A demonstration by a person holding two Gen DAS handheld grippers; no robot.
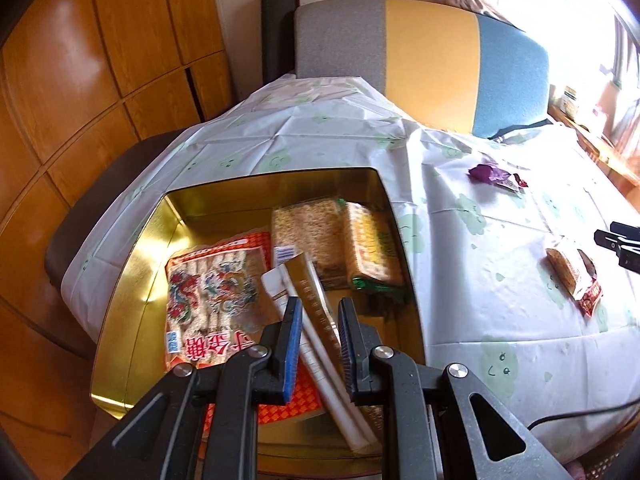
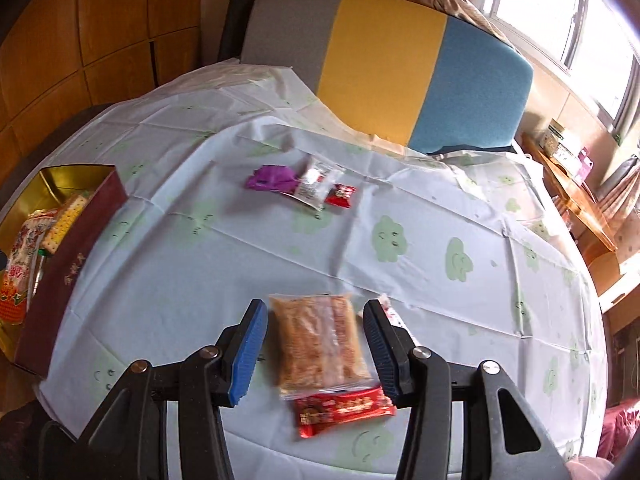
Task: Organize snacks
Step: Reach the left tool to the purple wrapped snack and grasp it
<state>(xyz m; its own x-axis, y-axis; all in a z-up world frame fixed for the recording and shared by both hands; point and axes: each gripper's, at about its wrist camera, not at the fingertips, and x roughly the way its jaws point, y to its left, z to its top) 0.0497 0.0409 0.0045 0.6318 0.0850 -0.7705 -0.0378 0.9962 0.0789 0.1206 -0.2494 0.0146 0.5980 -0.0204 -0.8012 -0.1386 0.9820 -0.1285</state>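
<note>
A gold-lined tin box (image 1: 132, 264) with a maroon outer wall (image 2: 68, 268) sits at the table's left edge. It holds an orange dragon-print packet (image 1: 208, 292), cracker packs (image 1: 316, 232) and a long gold-and-white box (image 1: 320, 320). My left gripper (image 1: 318, 316) hangs over the tin, its jaws on either side of the long box with a small gap. My right gripper (image 2: 316, 320) is open, its jaws on either side of a clear-and-red packet of brown pastry (image 2: 324, 348) lying on the tablecloth, not touching it. The packet also shows in the left wrist view (image 1: 572, 276).
A purple wrapper (image 2: 270, 178), a clear-white packet (image 2: 314, 182) and a small red candy (image 2: 340, 196) lie farther back on the cloud-print tablecloth (image 2: 440, 216). A grey, yellow and blue chair back (image 2: 384, 64) stands behind the table. Wooden cabinets are on the left.
</note>
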